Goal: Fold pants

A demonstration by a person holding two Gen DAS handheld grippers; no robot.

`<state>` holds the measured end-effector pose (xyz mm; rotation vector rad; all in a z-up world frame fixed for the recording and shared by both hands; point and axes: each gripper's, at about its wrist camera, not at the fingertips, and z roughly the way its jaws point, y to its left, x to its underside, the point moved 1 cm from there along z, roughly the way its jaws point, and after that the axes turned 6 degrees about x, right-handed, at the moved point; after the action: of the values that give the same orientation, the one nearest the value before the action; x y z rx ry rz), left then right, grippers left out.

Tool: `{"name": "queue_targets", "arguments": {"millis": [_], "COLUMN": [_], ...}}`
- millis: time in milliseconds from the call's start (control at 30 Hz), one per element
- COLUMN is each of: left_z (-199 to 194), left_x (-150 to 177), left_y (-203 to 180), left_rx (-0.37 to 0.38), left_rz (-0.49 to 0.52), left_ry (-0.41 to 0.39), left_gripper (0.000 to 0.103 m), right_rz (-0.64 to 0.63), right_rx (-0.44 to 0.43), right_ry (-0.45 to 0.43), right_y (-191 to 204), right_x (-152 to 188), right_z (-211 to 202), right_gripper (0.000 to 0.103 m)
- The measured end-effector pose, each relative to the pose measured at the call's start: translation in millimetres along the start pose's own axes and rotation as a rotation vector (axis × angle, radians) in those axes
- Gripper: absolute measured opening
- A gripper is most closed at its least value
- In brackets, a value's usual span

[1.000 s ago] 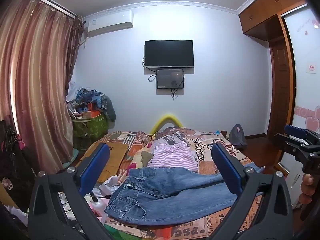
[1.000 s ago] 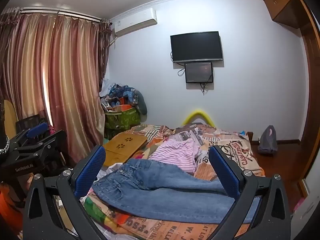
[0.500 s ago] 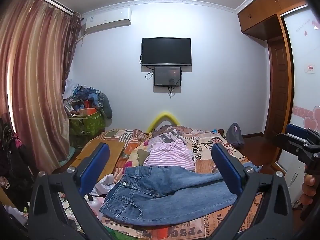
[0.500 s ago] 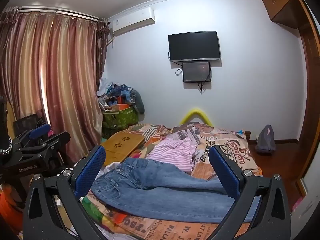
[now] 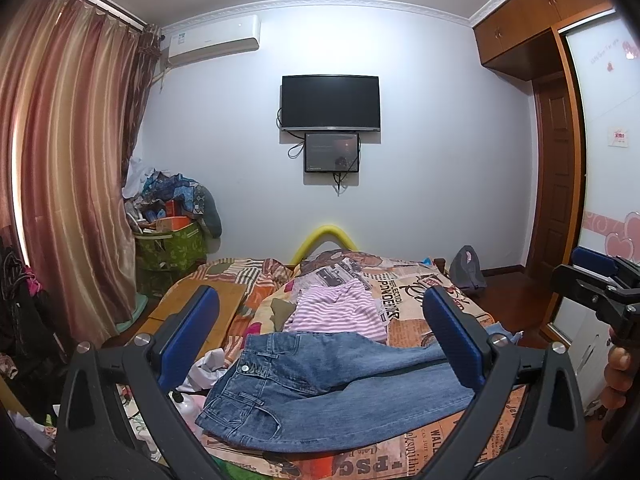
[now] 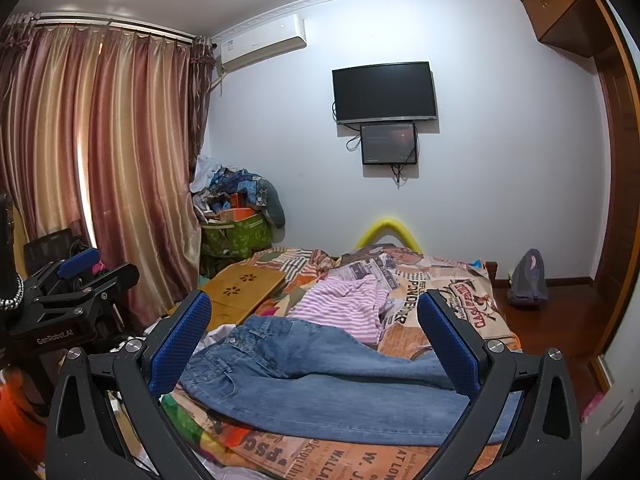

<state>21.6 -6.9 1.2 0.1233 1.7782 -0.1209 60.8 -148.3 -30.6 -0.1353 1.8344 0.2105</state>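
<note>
On the bed lie jeans (image 5: 332,388) — both hand-held grippers (image 5: 320,336) (image 6: 316,340) gape apart; only right view shows bamboo tray (image 6: 244,288) cutouts.

**Denim Blue Against a Patchwork of Print**

Faded blue jeans (image 5: 320,392) lay on a bedspread (image 6: 460,300) of orange, cream and black newspaper print. A pink-and-white striped top (image 5: 340,312) sat behind them. Curtains (image 6: 100,160) hung in rose and gold stripes. Both grippers' pads (image 6: 180,344) were bright blue on black frames.
</note>
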Motion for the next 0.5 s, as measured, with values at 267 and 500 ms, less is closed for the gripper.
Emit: {"name": "queue_targets", "arguments": {"millis": [267, 500], "left_z": [1.4, 2.1], "left_x": [-0.7, 1.4], "left_y": [-2.3, -2.9], "left_rx": [0.003, 0.007], "left_rz": [-0.002, -0.002], "left_ry": [-0.002, -0.007], "left_gripper": [0.103, 0.103], "right_rz": [0.0, -0.002], "right_rx": [0.001, 0.007], "right_ry": [-0.004, -0.009], "right_y": [-0.7, -3.0], "right_x": [-1.3, -1.0], "right_z": [-1.7, -2.0], "right_gripper": [0.103, 0.103]}}
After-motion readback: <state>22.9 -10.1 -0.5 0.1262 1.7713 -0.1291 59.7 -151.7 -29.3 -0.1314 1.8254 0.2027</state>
